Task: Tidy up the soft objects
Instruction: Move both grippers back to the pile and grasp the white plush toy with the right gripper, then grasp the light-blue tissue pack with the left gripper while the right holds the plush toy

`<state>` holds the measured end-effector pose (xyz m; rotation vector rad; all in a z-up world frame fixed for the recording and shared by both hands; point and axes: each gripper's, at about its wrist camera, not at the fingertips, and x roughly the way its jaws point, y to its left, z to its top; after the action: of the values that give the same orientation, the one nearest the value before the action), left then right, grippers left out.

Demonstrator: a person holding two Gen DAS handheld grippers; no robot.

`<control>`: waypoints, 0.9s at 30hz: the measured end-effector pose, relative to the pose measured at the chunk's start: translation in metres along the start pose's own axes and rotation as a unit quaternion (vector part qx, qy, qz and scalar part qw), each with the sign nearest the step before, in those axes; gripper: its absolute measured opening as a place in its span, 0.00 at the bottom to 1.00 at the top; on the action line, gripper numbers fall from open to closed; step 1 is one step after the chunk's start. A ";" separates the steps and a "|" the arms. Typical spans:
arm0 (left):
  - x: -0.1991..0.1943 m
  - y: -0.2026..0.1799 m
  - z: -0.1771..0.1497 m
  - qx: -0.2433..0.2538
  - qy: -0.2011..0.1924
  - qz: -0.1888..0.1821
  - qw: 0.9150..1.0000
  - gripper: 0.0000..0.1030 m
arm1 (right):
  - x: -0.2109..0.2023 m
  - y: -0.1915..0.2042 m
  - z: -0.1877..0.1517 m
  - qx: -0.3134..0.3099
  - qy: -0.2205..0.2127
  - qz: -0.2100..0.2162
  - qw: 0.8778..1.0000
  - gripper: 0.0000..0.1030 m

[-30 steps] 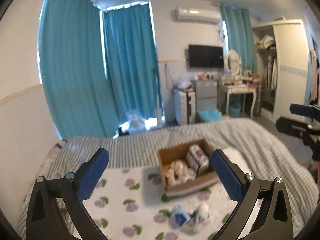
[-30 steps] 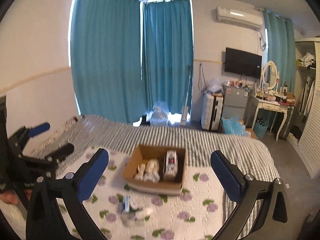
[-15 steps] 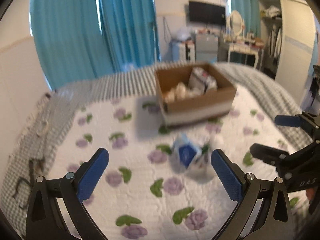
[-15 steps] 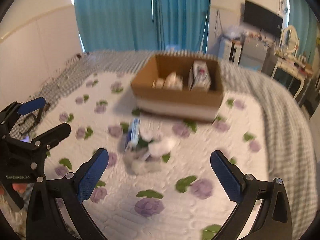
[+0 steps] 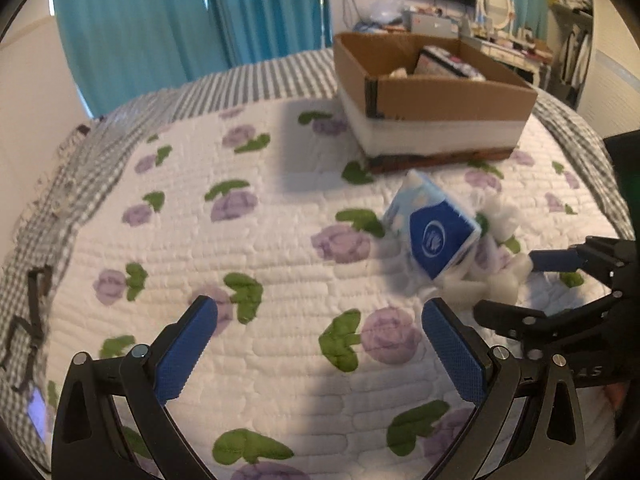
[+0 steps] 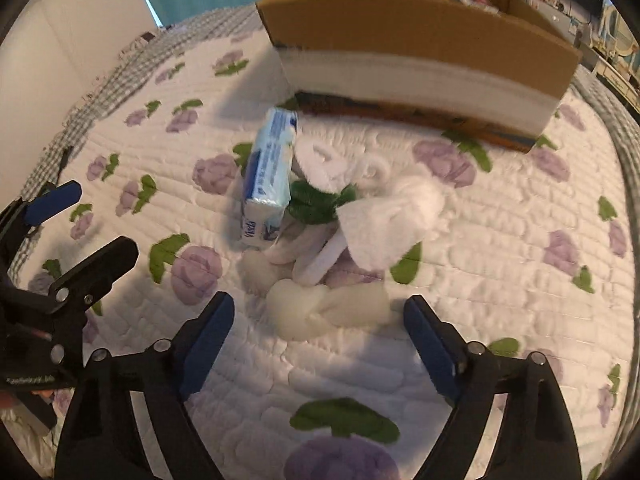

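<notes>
A blue tissue pack (image 5: 434, 226) (image 6: 270, 174) lies on the flowered quilt (image 5: 256, 240) against a white plush toy (image 6: 360, 216) with green parts. The toy also shows in the left wrist view (image 5: 496, 248). A cardboard box (image 5: 430, 96) (image 6: 416, 44) behind them holds a packet and soft items. My right gripper (image 6: 320, 326) is open, just short of the toy's cream feet (image 6: 324, 308); it also shows in the left wrist view (image 5: 520, 284). My left gripper (image 5: 320, 340) is open and empty over the quilt, left of the pile; it shows in the right wrist view (image 6: 80, 220).
A grey striped blanket (image 5: 160, 100) lies under the quilt along its far and left sides. Teal curtains (image 5: 180, 20) hang behind the bed. A dressing table with a mirror (image 5: 496, 0) and a wardrobe stand at the far right.
Both grippers have dropped down and forward toward the bed. The tissue pack, toy and box now loom much larger. The right gripper has closed in on the plush toy.
</notes>
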<state>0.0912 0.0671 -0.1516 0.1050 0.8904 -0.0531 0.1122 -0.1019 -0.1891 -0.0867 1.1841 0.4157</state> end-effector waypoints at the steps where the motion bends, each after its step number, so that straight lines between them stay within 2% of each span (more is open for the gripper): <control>1: 0.002 0.000 -0.001 -0.002 0.004 -0.003 1.000 1.00 | 0.005 0.001 0.001 -0.001 0.006 -0.006 1.000 0.82; 3: 0.006 0.001 -0.004 -0.004 0.012 -0.005 1.000 1.00 | 0.011 0.002 0.003 -0.005 0.014 -0.023 1.000 0.74; 5: 0.007 0.001 -0.004 -0.005 0.013 -0.006 1.000 1.00 | 0.011 0.002 0.004 -0.005 0.012 -0.030 0.999 0.61; 10: -0.002 0.005 -0.004 -0.015 0.002 -0.004 1.000 1.00 | 0.006 0.001 0.003 0.000 0.004 -0.031 1.000 0.51; 13: -0.009 0.005 -0.005 -0.016 -0.002 -0.003 1.000 1.00 | -0.003 0.006 -0.001 -0.008 -0.004 -0.028 1.000 0.35; 19: -0.024 0.000 -0.005 -0.011 -0.013 0.000 1.000 1.00 | -0.027 0.010 -0.014 -0.007 -0.025 -0.021 0.999 0.34; 27: -0.033 -0.020 0.005 0.003 -0.019 -0.013 1.000 1.00 | -0.082 -0.008 -0.021 0.013 -0.088 -0.018 0.996 0.34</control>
<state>0.0730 0.0467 -0.1244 0.0971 0.8544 -0.0818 0.0709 -0.1377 -0.1234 -0.0479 1.0135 0.3683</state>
